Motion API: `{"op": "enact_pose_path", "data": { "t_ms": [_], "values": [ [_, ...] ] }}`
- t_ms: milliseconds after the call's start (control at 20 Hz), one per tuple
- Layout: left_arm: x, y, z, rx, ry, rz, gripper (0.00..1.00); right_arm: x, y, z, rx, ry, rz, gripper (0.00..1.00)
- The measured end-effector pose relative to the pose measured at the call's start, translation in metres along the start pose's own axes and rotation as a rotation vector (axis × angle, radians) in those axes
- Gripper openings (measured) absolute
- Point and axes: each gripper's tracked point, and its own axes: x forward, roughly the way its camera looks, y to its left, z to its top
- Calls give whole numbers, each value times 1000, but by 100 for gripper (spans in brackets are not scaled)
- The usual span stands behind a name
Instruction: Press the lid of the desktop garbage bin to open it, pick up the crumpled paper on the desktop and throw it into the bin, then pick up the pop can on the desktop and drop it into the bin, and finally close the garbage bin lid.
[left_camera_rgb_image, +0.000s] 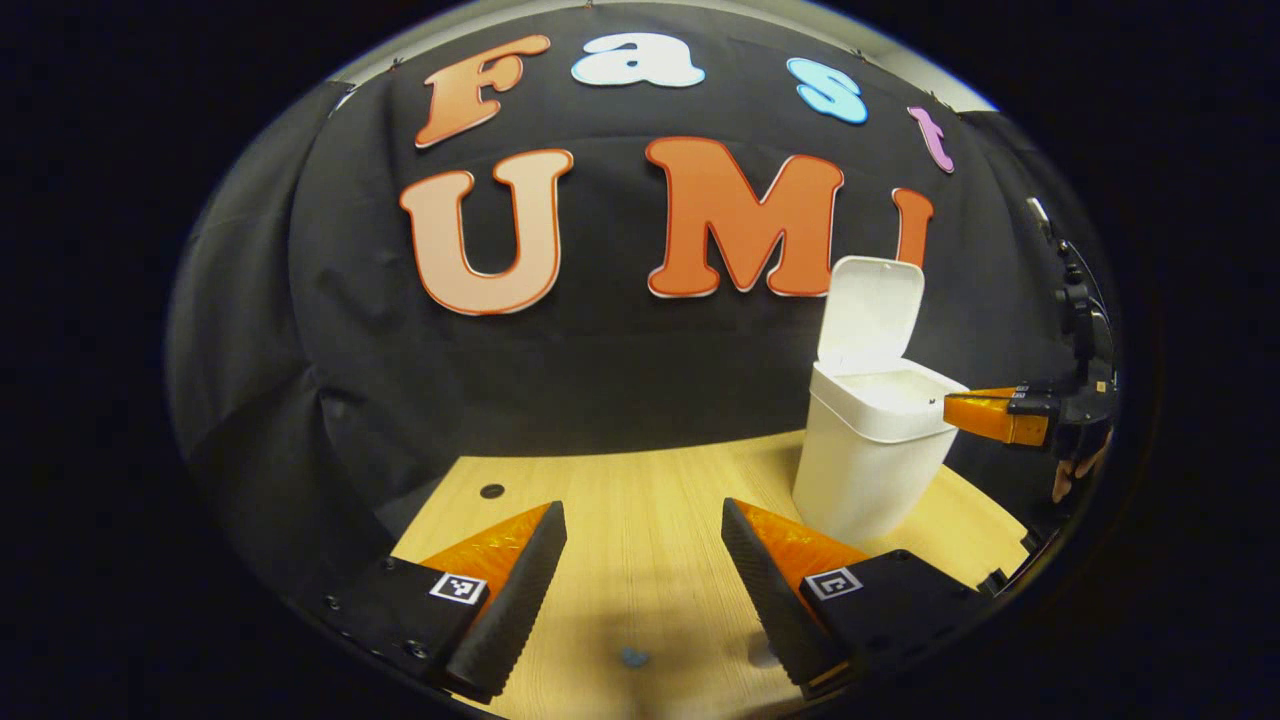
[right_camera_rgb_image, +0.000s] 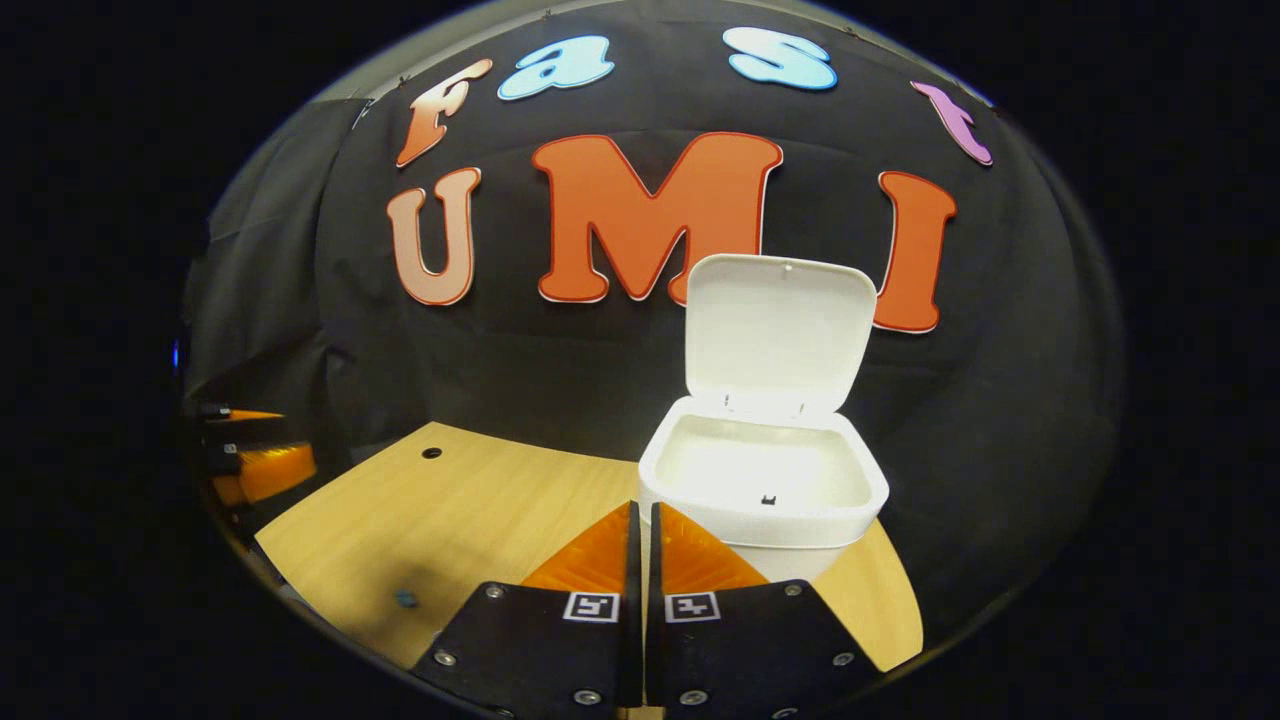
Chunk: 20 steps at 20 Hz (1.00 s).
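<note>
The white garbage bin (right_camera_rgb_image: 762, 528) stands on the wooden desktop (right_camera_rgb_image: 480, 520) with its lid (right_camera_rgb_image: 778, 330) flipped upright and the inside bare. My right gripper (right_camera_rgb_image: 643, 512) is shut with nothing between its fingers, its tips just in front of the bin's near wall and below the rim. In the left gripper view that same gripper (left_camera_rgb_image: 952, 405) pokes in from the right at the rim of the bin (left_camera_rgb_image: 865, 460), whose lid (left_camera_rgb_image: 872, 305) stands up. My left gripper (left_camera_rgb_image: 642, 510) hangs open over the desktop (left_camera_rgb_image: 640, 580), left of the bin, holding nothing.
A small blue speck (left_camera_rgb_image: 633, 657) lies on the wood between the left fingers, also visible as a blue speck (right_camera_rgb_image: 405, 598) in the right gripper view. A dark round hole (left_camera_rgb_image: 491, 491) marks the desk's far left. The left gripper (right_camera_rgb_image: 250, 455) sits beyond the desk's left edge. Black cloth backs the desk.
</note>
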Motion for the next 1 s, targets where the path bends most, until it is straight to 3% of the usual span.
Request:
{"op": "enact_pose_path", "data": {
  "t_ms": [150,350,600,800,1000],
  "values": [
    [6,-6,-28,-3,79,-38,99,-10,18,-14,-6,9,17,7],
    [16,-9,-67,-20,200,-81,100,-21,59,-38,29,44,113,35],
    [24,-7,-106,-25,322,-115,100,-27,79,-68,-1,94,108,76],
    [27,-2,-140,-25,408,-136,100,-34,87,-92,-12,132,94,93],
    [31,9,-166,-17,484,-151,100,-38,100,-115,-12,169,86,98]
  ]
}}
